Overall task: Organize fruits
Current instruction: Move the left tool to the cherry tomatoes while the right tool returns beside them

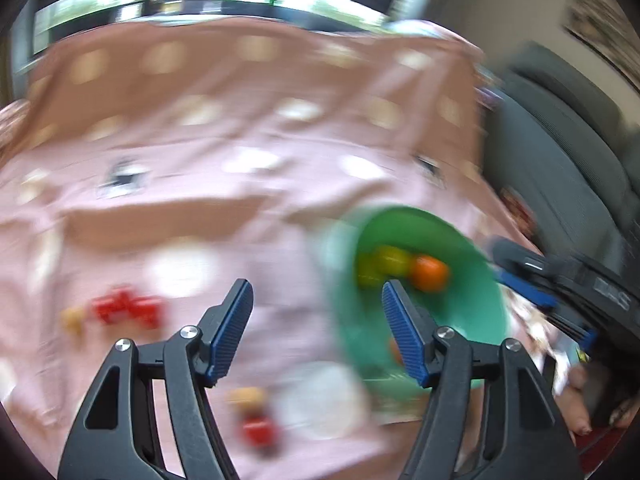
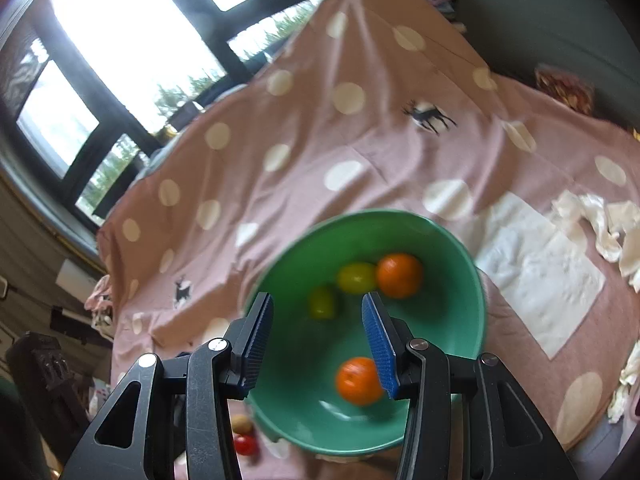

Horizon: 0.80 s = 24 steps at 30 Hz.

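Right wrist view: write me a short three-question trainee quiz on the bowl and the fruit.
1. How many round orange fruits lie in the green plastic bowl?
2. True or false: the right gripper holds a fruit.
3. Which lies outside the bowl on the pink dotted cloth: A small red fruit, B yellow-green fruit?

Key: 1. two; 2. false, open and empty; 3. A.

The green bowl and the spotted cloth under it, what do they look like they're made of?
Green bowl: probably plastic or melamine, smooth and semi-glossy, with a soft highlight inside near the bottom. Spotted cloth: woven fabric, matte pink with cream dots; it creases and drapes over the edge.
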{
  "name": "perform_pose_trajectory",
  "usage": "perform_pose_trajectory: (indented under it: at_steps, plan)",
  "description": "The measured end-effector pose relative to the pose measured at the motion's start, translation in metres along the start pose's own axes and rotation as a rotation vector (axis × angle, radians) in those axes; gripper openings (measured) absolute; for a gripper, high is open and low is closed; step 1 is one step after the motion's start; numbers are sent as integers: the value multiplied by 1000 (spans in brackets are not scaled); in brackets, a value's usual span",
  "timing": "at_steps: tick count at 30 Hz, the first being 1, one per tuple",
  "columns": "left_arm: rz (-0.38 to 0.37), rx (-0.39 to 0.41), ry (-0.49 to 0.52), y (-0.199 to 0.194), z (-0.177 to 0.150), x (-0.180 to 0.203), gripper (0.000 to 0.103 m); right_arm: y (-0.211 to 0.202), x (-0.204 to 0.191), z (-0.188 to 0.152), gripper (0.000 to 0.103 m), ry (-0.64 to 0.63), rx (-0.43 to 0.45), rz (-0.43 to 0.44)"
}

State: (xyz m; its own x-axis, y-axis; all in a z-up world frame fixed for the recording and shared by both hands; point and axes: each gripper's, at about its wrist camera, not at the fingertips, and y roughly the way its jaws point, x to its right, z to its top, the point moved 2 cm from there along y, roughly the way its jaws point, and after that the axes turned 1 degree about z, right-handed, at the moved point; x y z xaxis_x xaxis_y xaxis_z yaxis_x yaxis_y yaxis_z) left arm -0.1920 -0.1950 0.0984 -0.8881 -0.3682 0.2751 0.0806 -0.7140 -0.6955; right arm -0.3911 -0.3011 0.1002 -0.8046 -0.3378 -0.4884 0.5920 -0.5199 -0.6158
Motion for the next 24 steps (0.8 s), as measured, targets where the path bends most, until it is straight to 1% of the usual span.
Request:
perform_pose_trajectory:
  at_steps: [2,4,6,8,10,12,14,15,17,18,20,22,24]
  plan:
    - [103,6,-90,-9,3,-42,67,3,-18,-2,48,-29,-1,35]
    - [174,3,-166,-13,1,-80,66,12,-38,-5,48,-56,-22,75]
    - [213,-10,-236,-12,-4,-110,65,27,-62,-12,48,-83,-54,126]
    - [240,-25,-295,-6,-10,-138,57,48,-85,-21,48,-121,-102,146]
    - [253,-57,-339,2,-14,-155,46,73,-108,-33,48,-178,-150,151]
    - [238,-85,-380,11,-17,-165,41,100,-129,-47,48,-228,-223,163]
    - [220,-102,-408,16,-20,-171,38,122,-142,-60,48,-245,-285,192]
    - [224,-89,-402,16,-20,-170,37,134,-147,-67,47,-245,-322,204]
    - [223,-80,-386,18,-19,-166,36,149,-153,-78,37,-237,-380,221]
    - [216,-77,-388,18,-18,-165,34,156,-154,-83,36,-237,-403,220]
    - [194,-85,-395,21,-17,-165,31,163,-155,-89,34,-246,-421,207]
    - [179,-90,-395,25,-17,-164,27,168,-154,-92,34,-251,-426,188]
    - [184,-96,-393,29,-17,-163,26,170,-154,-96,34,-252,-434,185]
